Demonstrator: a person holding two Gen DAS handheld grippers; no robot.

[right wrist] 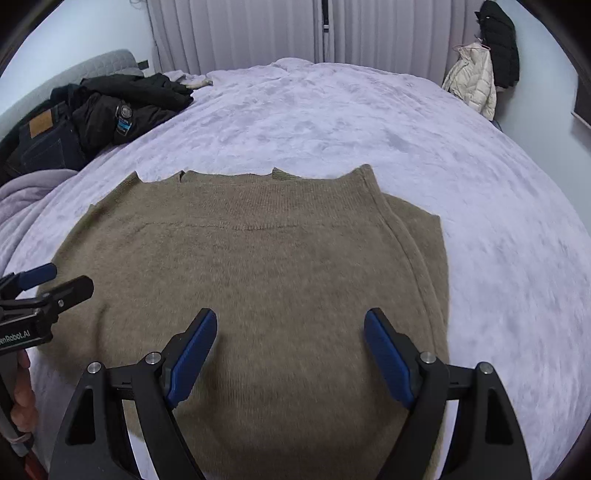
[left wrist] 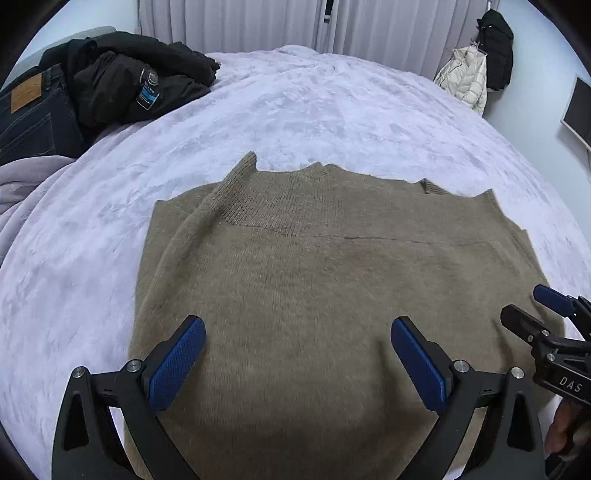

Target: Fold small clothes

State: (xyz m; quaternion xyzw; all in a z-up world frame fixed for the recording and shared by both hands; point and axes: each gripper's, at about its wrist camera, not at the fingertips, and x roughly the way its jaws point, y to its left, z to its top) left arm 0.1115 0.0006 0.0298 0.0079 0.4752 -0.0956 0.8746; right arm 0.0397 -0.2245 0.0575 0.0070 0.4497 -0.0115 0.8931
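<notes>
A tan knit sweater (left wrist: 314,280) lies flat on the bed, partly folded, with its sleeves folded in along both sides. It also shows in the right wrist view (right wrist: 258,273). My left gripper (left wrist: 297,328) is open and empty, hovering over the sweater's near left part. My right gripper (right wrist: 290,325) is open and empty over the near right part. The right gripper shows at the right edge of the left wrist view (left wrist: 532,310). The left gripper shows at the left edge of the right wrist view (right wrist: 55,280).
The bed has a pale lilac fuzzy blanket (left wrist: 332,110). Dark jeans (left wrist: 33,118) and a black jacket (left wrist: 129,81) are piled at the far left. Coats (left wrist: 476,70) hang at the far right. Curtains (left wrist: 258,22) are behind the bed.
</notes>
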